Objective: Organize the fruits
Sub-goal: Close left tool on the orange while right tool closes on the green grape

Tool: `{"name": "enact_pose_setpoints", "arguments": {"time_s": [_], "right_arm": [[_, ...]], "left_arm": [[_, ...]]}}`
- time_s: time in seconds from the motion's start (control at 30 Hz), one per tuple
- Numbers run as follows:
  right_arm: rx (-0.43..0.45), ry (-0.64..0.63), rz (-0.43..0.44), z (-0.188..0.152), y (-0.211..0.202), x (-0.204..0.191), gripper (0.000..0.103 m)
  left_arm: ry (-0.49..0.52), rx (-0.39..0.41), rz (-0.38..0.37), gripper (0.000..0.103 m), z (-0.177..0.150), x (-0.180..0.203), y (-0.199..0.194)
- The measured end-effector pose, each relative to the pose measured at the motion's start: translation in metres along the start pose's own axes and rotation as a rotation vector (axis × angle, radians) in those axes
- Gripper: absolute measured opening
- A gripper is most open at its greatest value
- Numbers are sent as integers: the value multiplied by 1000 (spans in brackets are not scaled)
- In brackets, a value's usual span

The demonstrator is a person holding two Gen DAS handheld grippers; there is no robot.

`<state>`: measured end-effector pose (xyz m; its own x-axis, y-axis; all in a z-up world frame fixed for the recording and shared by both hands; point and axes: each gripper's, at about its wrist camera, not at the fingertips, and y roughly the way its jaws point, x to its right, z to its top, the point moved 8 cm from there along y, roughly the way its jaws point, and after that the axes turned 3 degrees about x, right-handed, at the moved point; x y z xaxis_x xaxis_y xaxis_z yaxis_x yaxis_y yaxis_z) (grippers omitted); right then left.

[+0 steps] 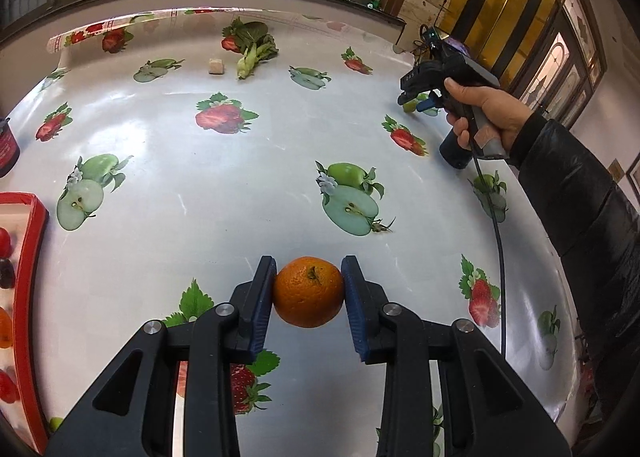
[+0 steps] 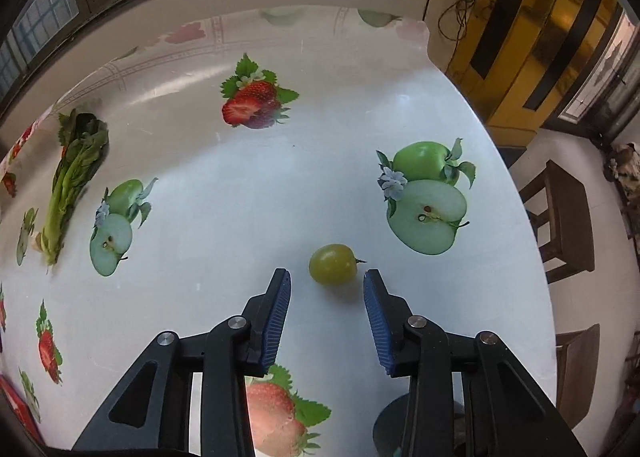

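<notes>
My left gripper [image 1: 308, 269] is shut on an orange mandarin [image 1: 308, 291], its blue pads pressed on both sides, above the fruit-print tablecloth. A red-rimmed tray [image 1: 29, 277] with several small fruits lies at the left edge. My right gripper [image 2: 326, 281] is open, and a green grape [image 2: 333, 264] lies on the table just ahead of its fingertips, slightly between them. In the left wrist view the right gripper [image 1: 416, 101] shows at the far right, held by a hand, with the grape [image 1: 410, 106] under its tips.
A leafy green vegetable [image 1: 252, 47] [image 2: 70, 181] and a small beige cube [image 1: 216, 67] lie near the table's far side. A dark red jar [image 1: 6, 149] stands at the left edge. Wooden chairs [image 2: 560, 217] stand beyond the table's right edge.
</notes>
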<state>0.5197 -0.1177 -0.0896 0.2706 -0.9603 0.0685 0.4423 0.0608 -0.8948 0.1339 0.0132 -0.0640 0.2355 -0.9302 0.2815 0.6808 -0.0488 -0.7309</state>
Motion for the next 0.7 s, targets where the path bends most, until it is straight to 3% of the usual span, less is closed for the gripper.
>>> {"name": "enact_pose_setpoints", "arguments": {"time_s": [0.07,0.13,0.17,0.2,0.33,0.37,0.4,0.47,0.6,0.63,0.7], "right_arm": [[-13,6,0,-2,10,1,37],[36,-15,-6,-1,7,1,28],[52,-17,-2,-1,2,1,13],[70,-16,22,-2,-5,-1,7],[135,-82,53,-11,-40,-14,7],[140,-82,48,-12,-46,-14,12],[136,-71,38,-9,-47,-12,27],[132,-55,4,-4,-43,-6,44],[31,-4,10,-2,-4,-1,41],[8,-4,-10,-5,5,1,44],[-17,10,47,-13,16,-5,41]], "left_arm": [[-8,5,9,31,1,-5,-1],[-16,9,17,31,1,-10,-4],[-21,11,19,31,1,-12,-5],[-26,13,21,31,1,-13,-6],[-42,20,24,31,1,-18,-11],[-44,22,21,31,1,-17,-12],[-45,25,19,31,1,-16,-14],[-39,27,17,31,0,-13,-16],[-33,31,12,31,0,-9,-20],[-33,30,8,31,0,-9,-20],[-29,32,12,31,1,-10,-21]]}}
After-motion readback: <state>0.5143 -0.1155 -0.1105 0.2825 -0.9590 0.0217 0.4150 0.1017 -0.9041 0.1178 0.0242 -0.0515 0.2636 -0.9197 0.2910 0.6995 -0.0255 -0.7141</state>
